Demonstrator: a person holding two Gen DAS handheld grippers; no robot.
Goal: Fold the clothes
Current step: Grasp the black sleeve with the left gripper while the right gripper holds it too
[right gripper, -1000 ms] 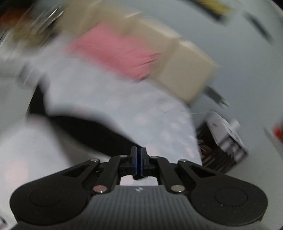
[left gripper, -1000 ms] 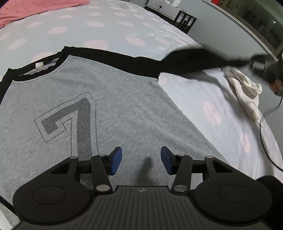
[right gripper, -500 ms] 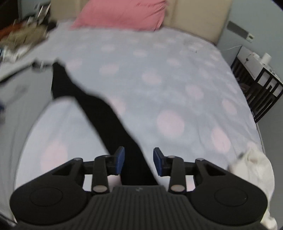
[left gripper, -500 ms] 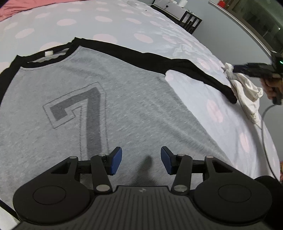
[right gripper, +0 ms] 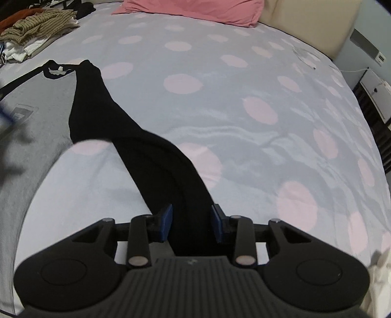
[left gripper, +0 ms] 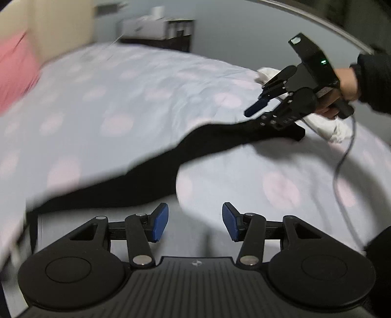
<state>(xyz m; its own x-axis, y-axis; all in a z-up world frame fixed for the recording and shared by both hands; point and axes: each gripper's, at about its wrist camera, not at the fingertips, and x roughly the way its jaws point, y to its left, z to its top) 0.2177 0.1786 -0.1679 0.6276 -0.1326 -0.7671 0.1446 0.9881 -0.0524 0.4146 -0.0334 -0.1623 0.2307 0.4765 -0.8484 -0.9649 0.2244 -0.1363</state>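
A grey shirt with black sleeves lies flat on the spotted bed. Its long black sleeve stretches away from the body across the bed and is blurred in the left wrist view as sleeve. My right gripper straddles the cuff end; the sleeve runs between its blue pads and fills most of the gap, but neither pad squeezes it. From the left wrist view the right gripper tilts down onto the cuff, held by a hand. My left gripper hovers open and empty over the shirt's edge.
A crumpled white garment lies just past the cuff near the bed's edge. A pile of clothes sits at the far left corner, a pink pillow by the headboard. A nightstand stands beside the bed. A cable hangs from the right gripper.
The right gripper, shut a second ago, has opened and come down over the sleeve's cuff end. The left gripper has swung away from the shirt's front towards the sleeve, still open.
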